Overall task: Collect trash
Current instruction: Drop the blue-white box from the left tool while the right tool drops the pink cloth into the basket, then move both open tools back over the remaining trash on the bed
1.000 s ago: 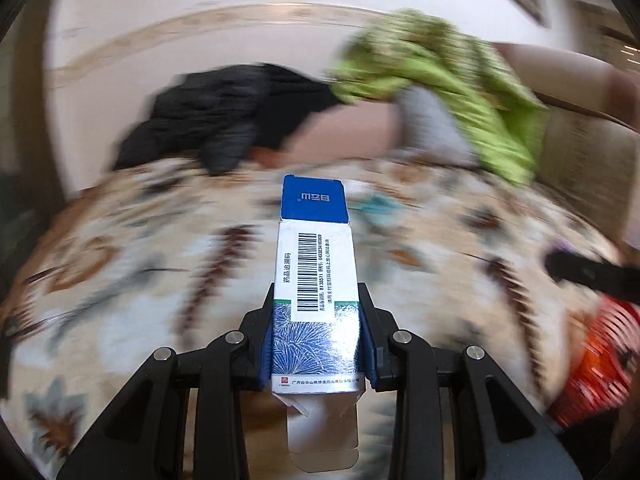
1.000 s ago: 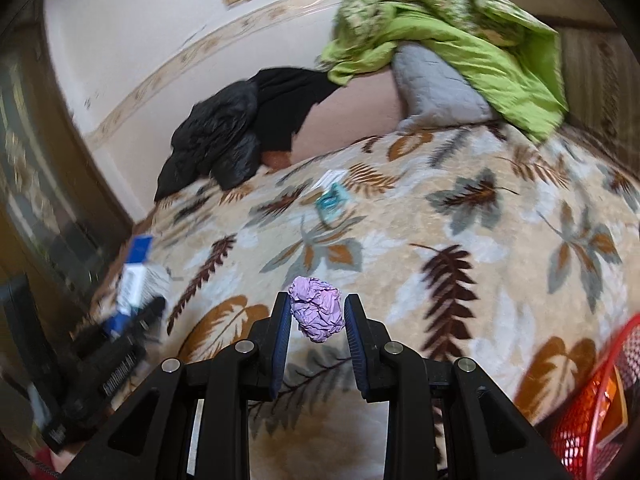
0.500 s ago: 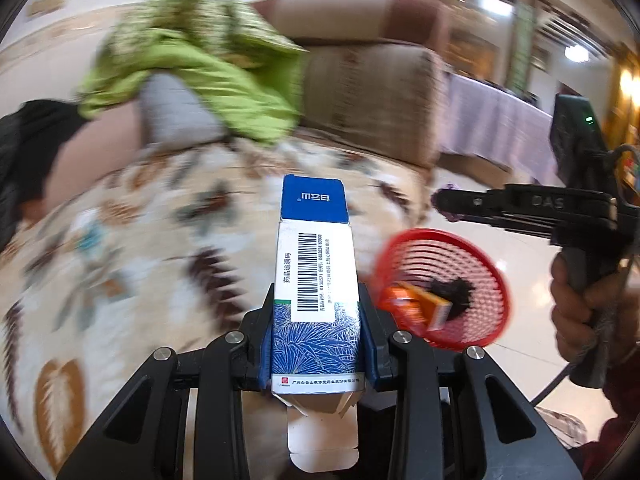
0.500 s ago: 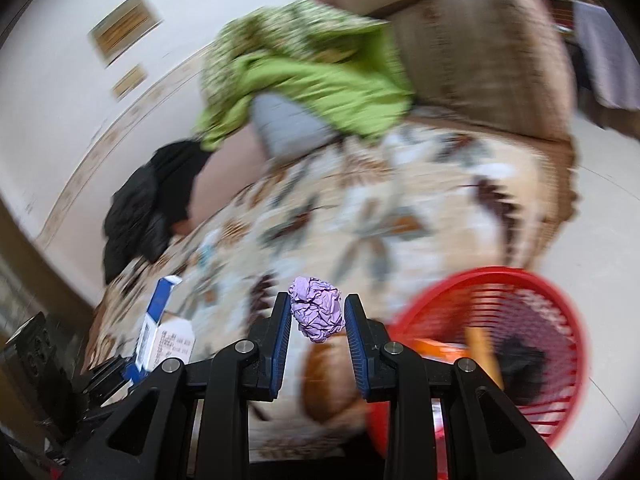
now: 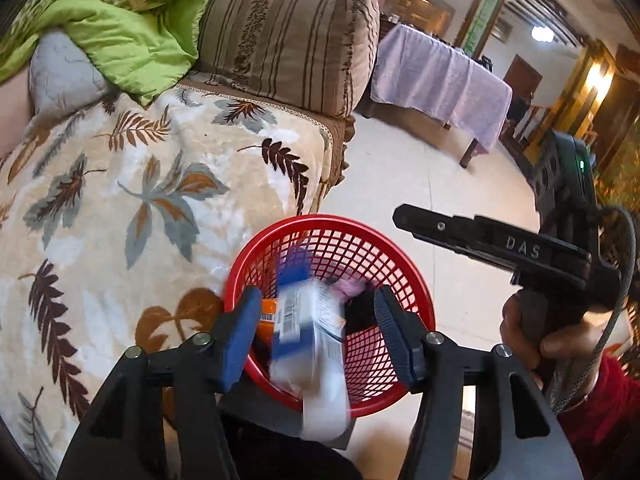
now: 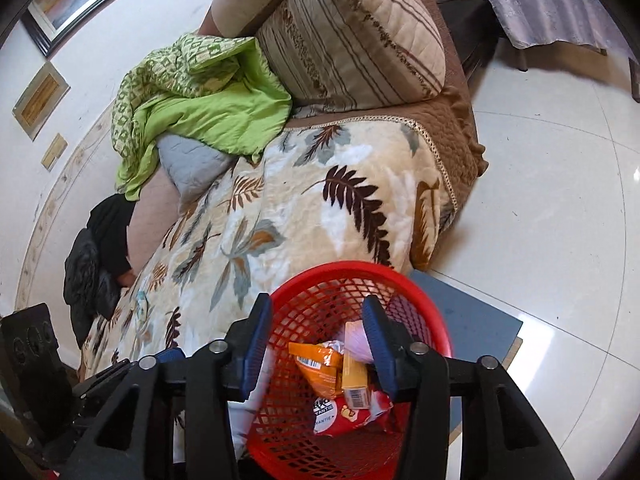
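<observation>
A red mesh basket (image 5: 400,256) sits beside the sofa, right under both grippers. My left gripper (image 5: 316,296) hangs over it with its jaws opening. A blue and white carton (image 5: 304,332) is blurred as it drops between the pads, free of them. A crumpled purple paper ball (image 5: 348,288) is in the basket behind the carton. In the right wrist view my right gripper (image 6: 317,302) is above the basket (image 6: 352,268) with its jaws opening. The pale purple ball (image 6: 356,340) falls loose by its right pad. An orange wrapper (image 6: 320,368), a yellow box (image 6: 354,380) and a red wrapper (image 6: 340,416) lie in the basket.
The basket stands on a grey platform (image 6: 472,312) on a glossy tiled floor (image 6: 560,200). To the left is the sofa's leaf-print blanket (image 5: 120,200), with a striped cushion (image 5: 288,40), green quilt (image 5: 120,40) and black clothing (image 6: 96,264). A lilac-covered table (image 5: 440,80) stands behind. A hand (image 5: 560,340) holds the right gripper.
Both grippers swung from over the sofa to above the red basket. Their jaws have spread, and the carton and the purple ball have left the pads and are dropping in.
</observation>
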`<action>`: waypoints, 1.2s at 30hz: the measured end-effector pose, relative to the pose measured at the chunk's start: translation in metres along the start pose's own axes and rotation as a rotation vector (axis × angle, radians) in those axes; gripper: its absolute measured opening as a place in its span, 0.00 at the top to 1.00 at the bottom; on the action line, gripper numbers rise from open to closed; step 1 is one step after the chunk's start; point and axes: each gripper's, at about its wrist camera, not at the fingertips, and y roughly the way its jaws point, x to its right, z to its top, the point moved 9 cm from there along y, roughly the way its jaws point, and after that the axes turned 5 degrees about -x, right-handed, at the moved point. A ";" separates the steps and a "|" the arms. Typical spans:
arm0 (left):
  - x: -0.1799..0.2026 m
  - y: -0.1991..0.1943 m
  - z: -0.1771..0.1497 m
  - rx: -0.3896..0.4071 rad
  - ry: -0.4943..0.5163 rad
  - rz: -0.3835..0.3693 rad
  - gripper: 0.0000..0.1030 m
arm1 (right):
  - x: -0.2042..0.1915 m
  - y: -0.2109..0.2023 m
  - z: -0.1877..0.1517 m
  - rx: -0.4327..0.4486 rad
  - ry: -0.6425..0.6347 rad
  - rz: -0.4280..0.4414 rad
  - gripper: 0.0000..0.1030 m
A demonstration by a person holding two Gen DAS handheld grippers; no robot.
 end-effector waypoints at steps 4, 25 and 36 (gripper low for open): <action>-0.010 -0.020 -0.002 0.033 -0.008 0.022 0.44 | -0.010 -0.002 0.002 0.010 -0.015 0.015 0.50; -0.277 -0.177 -0.107 0.228 -0.474 0.630 0.40 | -0.211 0.081 -0.056 -0.188 -0.366 0.151 0.45; -0.393 -0.229 -0.166 0.259 -0.730 0.786 0.40 | -0.383 0.247 -0.082 -0.351 -0.614 0.210 0.41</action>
